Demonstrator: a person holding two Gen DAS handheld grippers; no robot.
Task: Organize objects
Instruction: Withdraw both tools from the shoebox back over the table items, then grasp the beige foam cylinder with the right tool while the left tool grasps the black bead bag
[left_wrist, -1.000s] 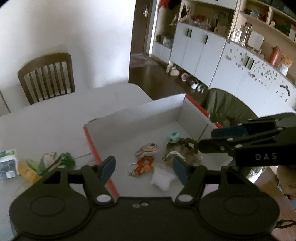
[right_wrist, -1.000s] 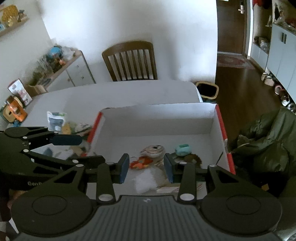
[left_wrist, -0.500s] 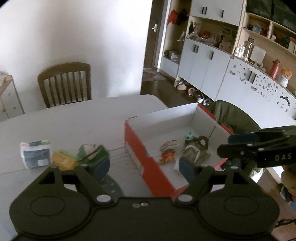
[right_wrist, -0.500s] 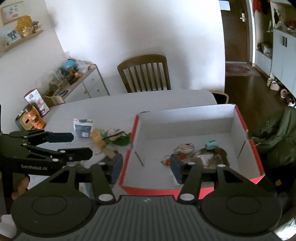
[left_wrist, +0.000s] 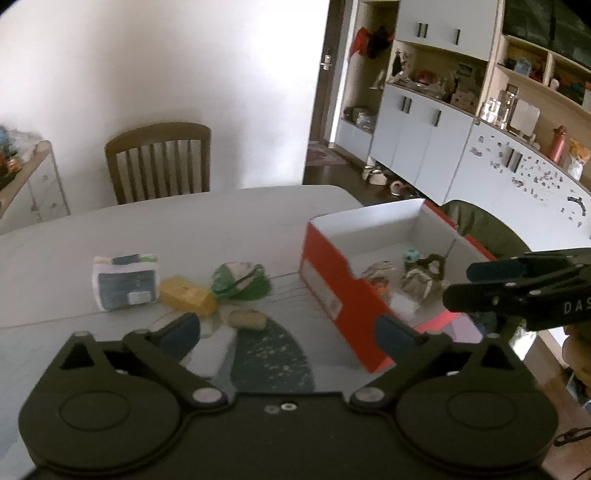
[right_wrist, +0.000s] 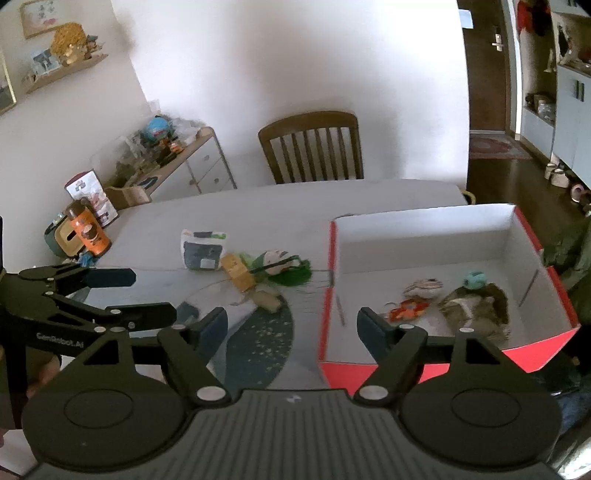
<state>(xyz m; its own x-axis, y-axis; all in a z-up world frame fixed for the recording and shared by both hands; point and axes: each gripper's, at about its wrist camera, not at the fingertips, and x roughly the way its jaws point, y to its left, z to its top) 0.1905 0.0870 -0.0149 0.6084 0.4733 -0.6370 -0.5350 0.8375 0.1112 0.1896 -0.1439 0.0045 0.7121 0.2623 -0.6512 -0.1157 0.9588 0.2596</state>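
A red box (left_wrist: 332, 291) with a white inside stands on the right of the table; it also shows in the right wrist view (right_wrist: 327, 314). In it lie a brown plush (right_wrist: 476, 306), a teal ball (right_wrist: 474, 279), an orange charm (right_wrist: 404, 309) and a striped shell (right_wrist: 423, 287). Left of the box lie a tissue pack (left_wrist: 123, 282), a yellow block (left_wrist: 186, 295), a green and white toy (left_wrist: 240, 280) and a beige piece (left_wrist: 247, 319). My left gripper (left_wrist: 287, 332) is open and empty above a dark round mat (left_wrist: 269, 362). My right gripper (right_wrist: 291, 325) is open and empty near the box's front left corner.
A wooden chair (left_wrist: 159, 162) stands at the table's far side. A low cabinet (right_wrist: 192, 162) with clutter is at the left, and an orange bottle (right_wrist: 86, 230) sits at the table's left edge. A green jacket (left_wrist: 480, 229) hangs beyond the box.
Both grippers have drawn back out of the box and toward the left, so the loose items and the mat now show. Their jaws stand wider apart.
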